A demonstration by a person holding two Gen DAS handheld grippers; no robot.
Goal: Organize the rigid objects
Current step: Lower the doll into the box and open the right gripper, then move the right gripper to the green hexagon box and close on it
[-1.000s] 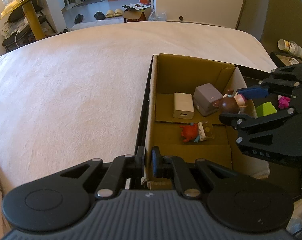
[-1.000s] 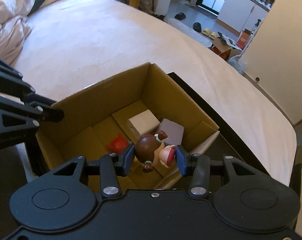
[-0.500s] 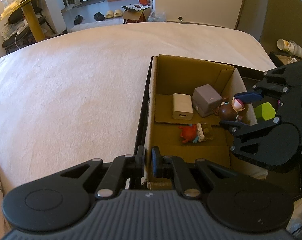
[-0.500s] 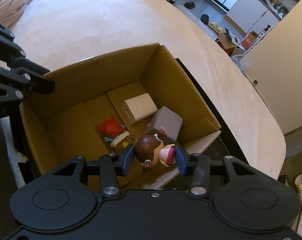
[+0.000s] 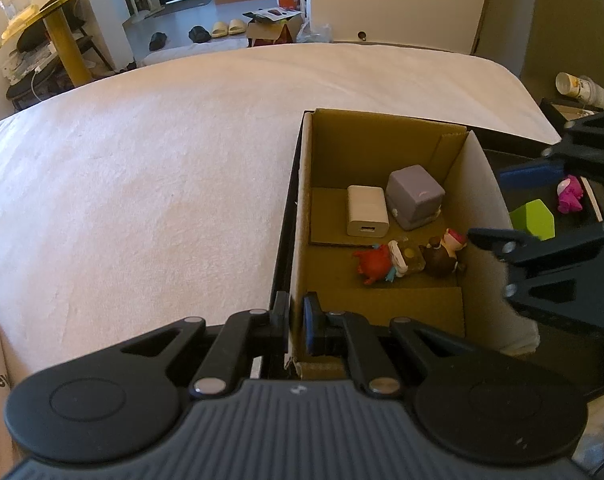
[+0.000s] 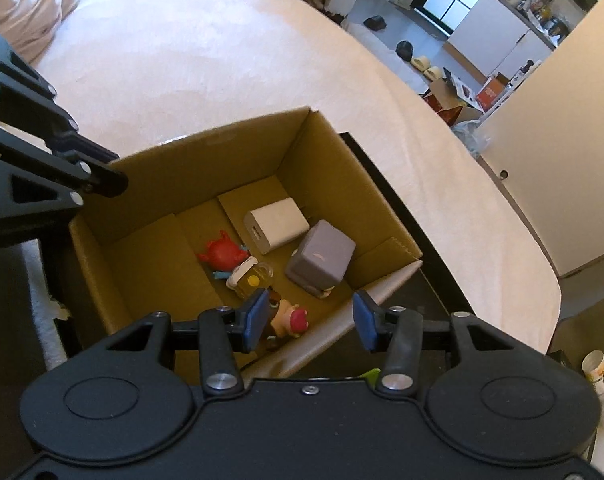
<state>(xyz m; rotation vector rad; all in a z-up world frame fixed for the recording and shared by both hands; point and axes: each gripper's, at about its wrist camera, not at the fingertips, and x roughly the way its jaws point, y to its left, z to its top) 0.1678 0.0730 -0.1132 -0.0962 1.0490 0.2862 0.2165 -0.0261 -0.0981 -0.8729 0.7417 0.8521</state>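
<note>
An open cardboard box point(image 5: 381, 136) point(image 6: 206, 168) stands on a white bed. In it lie a white charger point(image 5: 366, 216) point(image 6: 276, 224), a grey cube point(image 5: 415, 196) point(image 6: 321, 260), a red figurine point(image 5: 371, 264) point(image 6: 222, 254) and a small yellow jar point(image 6: 250, 278). A brown-haired doll figurine point(image 5: 441, 254) point(image 6: 288, 318) lies on the box floor by the right wall. My right gripper point(image 6: 309, 322) point(image 5: 489, 204) is open and empty above it. My left gripper point(image 5: 296, 322) is shut on the box's near left wall.
A green block point(image 5: 533, 220) and a pink figurine point(image 5: 569, 200) lie on a dark tray right of the box. The white bed point(image 5: 142, 184) spreads left and behind. A paper cup point(image 5: 573, 84) stands at far right.
My right gripper has opened and let go of the doll figurine, which has dropped onto the box floor. The left gripper has not moved.
</note>
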